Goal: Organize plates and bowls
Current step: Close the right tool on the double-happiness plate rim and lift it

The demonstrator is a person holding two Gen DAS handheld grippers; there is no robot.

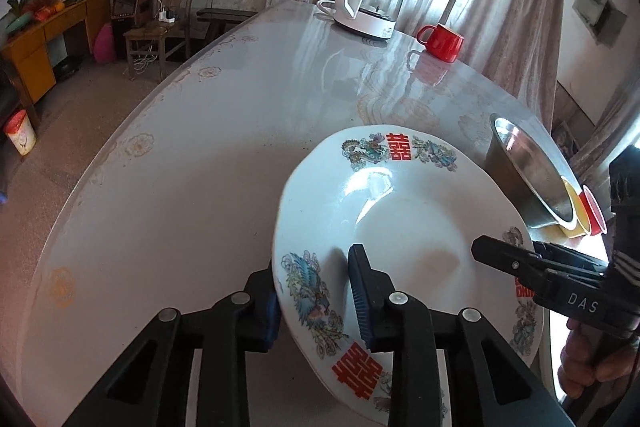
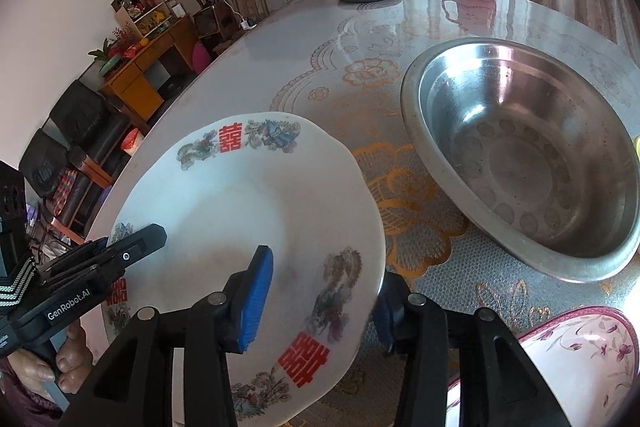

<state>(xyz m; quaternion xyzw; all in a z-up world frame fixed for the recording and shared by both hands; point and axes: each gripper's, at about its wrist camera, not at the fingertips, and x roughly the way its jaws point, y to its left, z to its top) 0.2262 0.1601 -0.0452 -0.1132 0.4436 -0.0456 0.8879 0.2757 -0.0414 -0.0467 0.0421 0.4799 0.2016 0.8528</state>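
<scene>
A: Where is the plate?

B: The white plate (image 1: pixel 404 227) is tilted above the surface (image 1: pixel 180 187), left gripper (image 1: pixel 316 291) clamped on its left rim, right gripper (image 2: pixel 320 303) straddling the opposite rim, grip unclear.

A: Room around it?

B: Bare surface leftward; steel bowl (image 2: pixel 528 163) near on the right.

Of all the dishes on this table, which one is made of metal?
The big steel bowl, standing empty to the right of the white plate with red characters. The plate and the flowered dish are painted ceramic.

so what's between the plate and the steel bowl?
Nothing: bare patterned tablecloth between plate and steel bowl, clearest in the right wrist view.
</scene>
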